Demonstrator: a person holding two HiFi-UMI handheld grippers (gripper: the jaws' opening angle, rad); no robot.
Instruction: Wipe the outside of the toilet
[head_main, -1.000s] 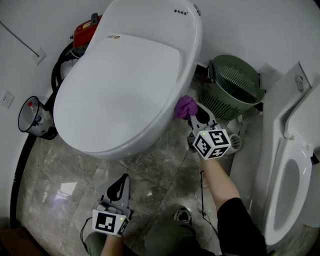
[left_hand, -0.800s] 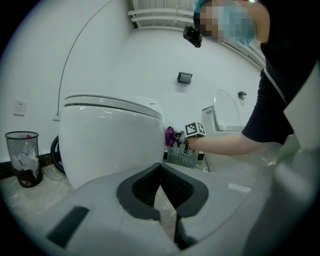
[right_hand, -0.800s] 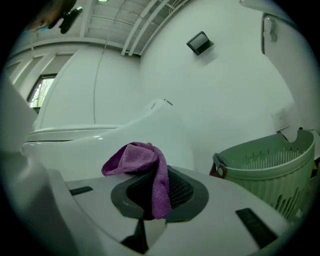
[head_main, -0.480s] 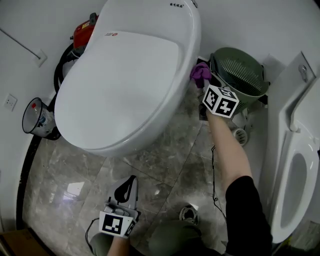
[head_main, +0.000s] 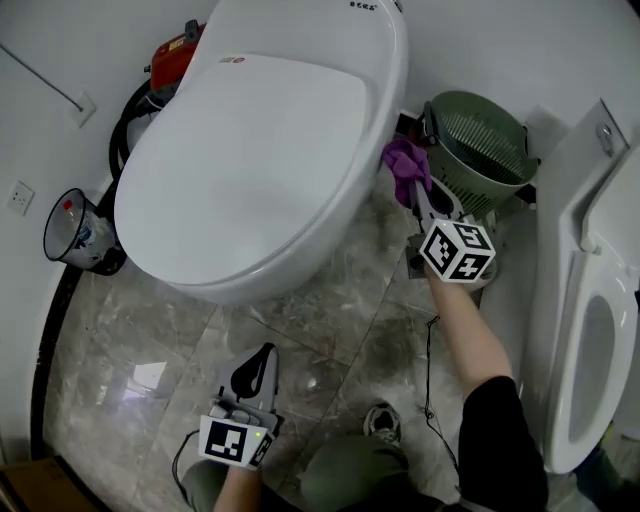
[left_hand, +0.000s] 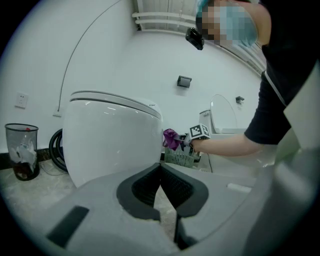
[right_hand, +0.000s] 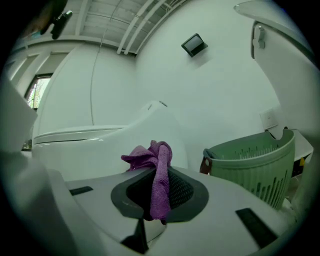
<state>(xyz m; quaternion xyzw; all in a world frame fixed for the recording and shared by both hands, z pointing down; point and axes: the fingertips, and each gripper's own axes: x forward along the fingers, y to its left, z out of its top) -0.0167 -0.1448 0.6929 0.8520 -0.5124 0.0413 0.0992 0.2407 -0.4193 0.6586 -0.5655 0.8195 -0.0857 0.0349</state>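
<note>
The white toilet (head_main: 260, 150) with its lid down fills the upper middle of the head view. My right gripper (head_main: 420, 195) is shut on a purple cloth (head_main: 405, 160), which lies against the toilet's right side near the back, between the bowl and a green basket. In the right gripper view the purple cloth (right_hand: 156, 170) hangs between the shut jaws with the toilet (right_hand: 100, 145) just behind. My left gripper (head_main: 255, 375) hangs low over the floor in front of the toilet, shut and empty. The left gripper view shows the toilet (left_hand: 112, 142) and the cloth (left_hand: 171, 139) beyond.
A green slatted basket (head_main: 480, 160) stands right of the toilet. A second white fixture with a raised seat (head_main: 585, 330) is at far right. A small bin (head_main: 75, 235) and a black hose coil with a red object (head_main: 170, 65) are at the left wall. Grey marble floor (head_main: 330, 310).
My right gripper carried the cloth from the toilet's mid right side up to its rear right side, then drew back slightly toward me. The left gripper stayed low.
</note>
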